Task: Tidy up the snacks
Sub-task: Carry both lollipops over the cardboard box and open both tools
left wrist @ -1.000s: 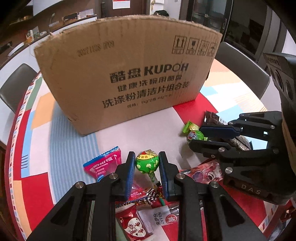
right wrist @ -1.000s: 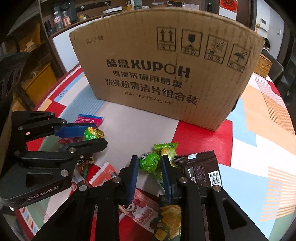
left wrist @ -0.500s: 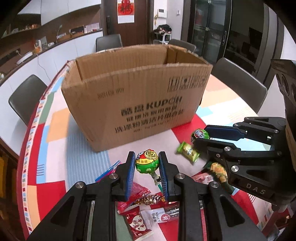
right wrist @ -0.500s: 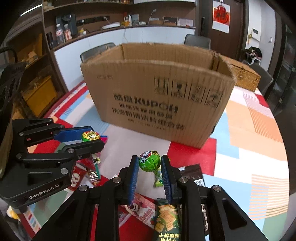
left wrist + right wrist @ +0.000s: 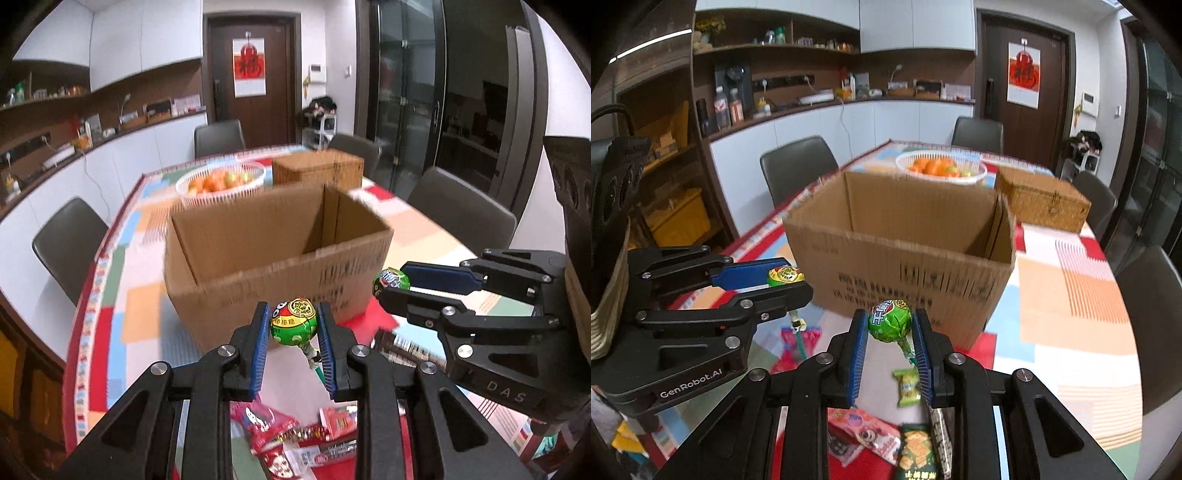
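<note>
The left gripper (image 5: 294, 328) is clamped on a green-and-yellow wrapped lollipop (image 5: 294, 322), its blue pads (image 5: 259, 343) pressing the ball from both sides while the stick slants down between them. The right gripper (image 5: 889, 325) likewise pinches a green lollipop (image 5: 889, 319) by the head (its wrapper tail hangs below). Both lollipops are held up in the air on the near side of the open cardboard box (image 5: 273, 254), about level with the box's printed front wall; neither is over the opening. In the left wrist view the right gripper sits to the right of the box's near corner.

On the patchwork tablecloth (image 5: 1071, 295), in front of the box, lie loose snacks: a small green candy packet (image 5: 908, 386), a red snack pouch (image 5: 264, 421) and a green cracker packet (image 5: 916, 454). Beyond the box stand a white basket of oranges (image 5: 221, 181) and a wicker chest (image 5: 1041, 201).
</note>
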Action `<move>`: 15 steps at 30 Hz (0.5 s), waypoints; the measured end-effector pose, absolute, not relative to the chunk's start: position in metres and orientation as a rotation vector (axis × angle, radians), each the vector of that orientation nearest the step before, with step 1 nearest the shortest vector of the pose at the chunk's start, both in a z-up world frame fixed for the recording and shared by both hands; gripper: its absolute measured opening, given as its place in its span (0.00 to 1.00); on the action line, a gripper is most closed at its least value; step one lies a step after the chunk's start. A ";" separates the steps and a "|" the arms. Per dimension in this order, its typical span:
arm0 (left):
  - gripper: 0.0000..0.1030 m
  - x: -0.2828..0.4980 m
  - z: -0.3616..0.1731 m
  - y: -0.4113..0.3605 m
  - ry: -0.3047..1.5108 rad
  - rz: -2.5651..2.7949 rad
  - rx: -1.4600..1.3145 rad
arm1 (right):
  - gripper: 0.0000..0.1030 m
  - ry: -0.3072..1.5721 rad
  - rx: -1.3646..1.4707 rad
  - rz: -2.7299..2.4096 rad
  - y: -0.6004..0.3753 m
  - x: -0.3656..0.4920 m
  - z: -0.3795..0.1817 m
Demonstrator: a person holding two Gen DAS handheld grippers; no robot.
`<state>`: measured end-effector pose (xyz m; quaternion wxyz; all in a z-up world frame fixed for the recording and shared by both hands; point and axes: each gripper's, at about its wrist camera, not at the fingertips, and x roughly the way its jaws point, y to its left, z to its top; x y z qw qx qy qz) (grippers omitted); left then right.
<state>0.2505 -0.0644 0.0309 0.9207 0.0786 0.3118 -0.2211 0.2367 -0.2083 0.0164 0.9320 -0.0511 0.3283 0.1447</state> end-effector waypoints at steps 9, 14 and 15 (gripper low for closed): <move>0.25 0.265 0.081 -0.064 0.555 -0.448 0.139 | 0.25 0.556 -0.085 0.293 -0.209 0.245 0.066; 0.25 0.283 0.099 -0.066 0.527 -0.423 0.153 | 0.25 0.510 -0.079 0.288 -0.207 0.256 0.088; 0.25 0.287 0.101 -0.065 0.529 -0.423 0.148 | 0.25 0.505 -0.078 0.287 -0.207 0.261 0.092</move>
